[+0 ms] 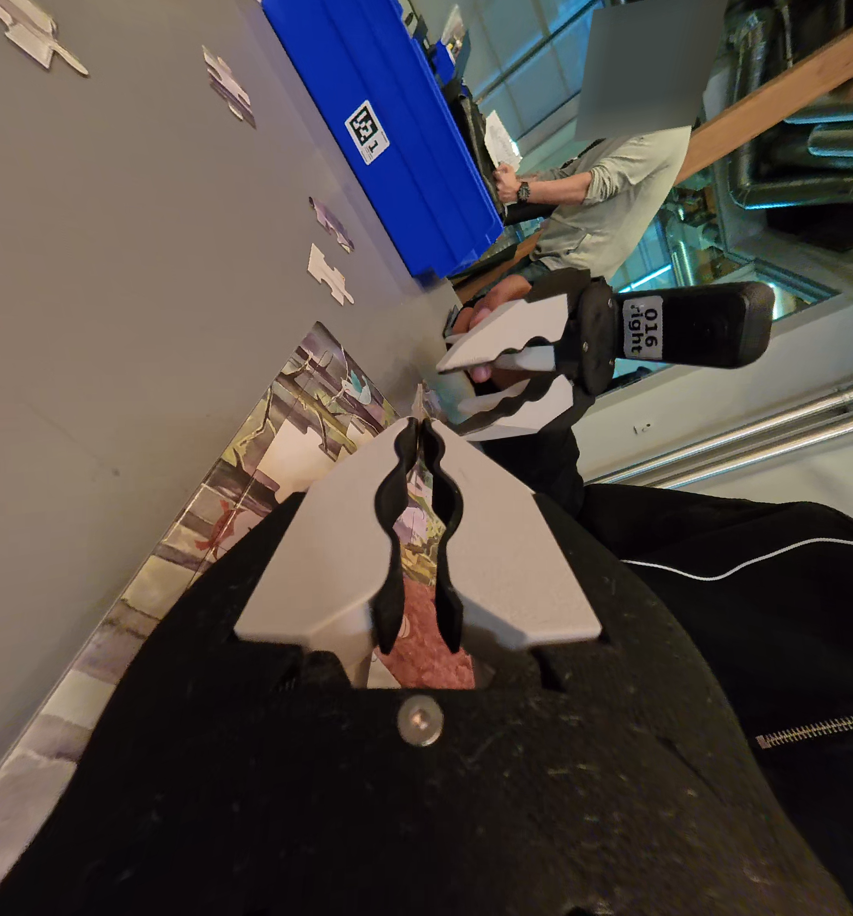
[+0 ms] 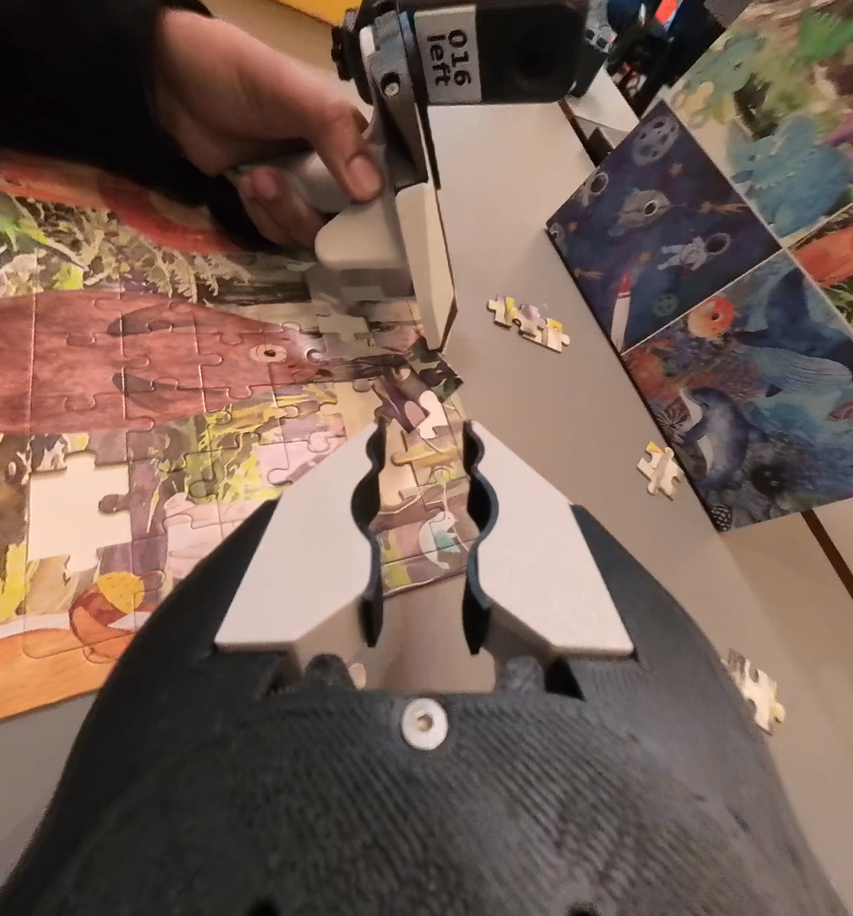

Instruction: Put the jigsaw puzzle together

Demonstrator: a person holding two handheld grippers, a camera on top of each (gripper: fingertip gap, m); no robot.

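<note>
Pinching a thin, light, bendy dark cardboard piece [image 2: 437, 374] by its edge, the left gripper [image 2: 434, 342] hovers beside the half-built colourful puzzle [image 2: 167, 386]; the right gripper [image 2: 422, 431] gapes empty.

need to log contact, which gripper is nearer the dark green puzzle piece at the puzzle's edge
Left. The left gripper is shut on the dark green piece, holding it tilted over the puzzle edge. The right gripper is open, just short of it, not touching.
</note>
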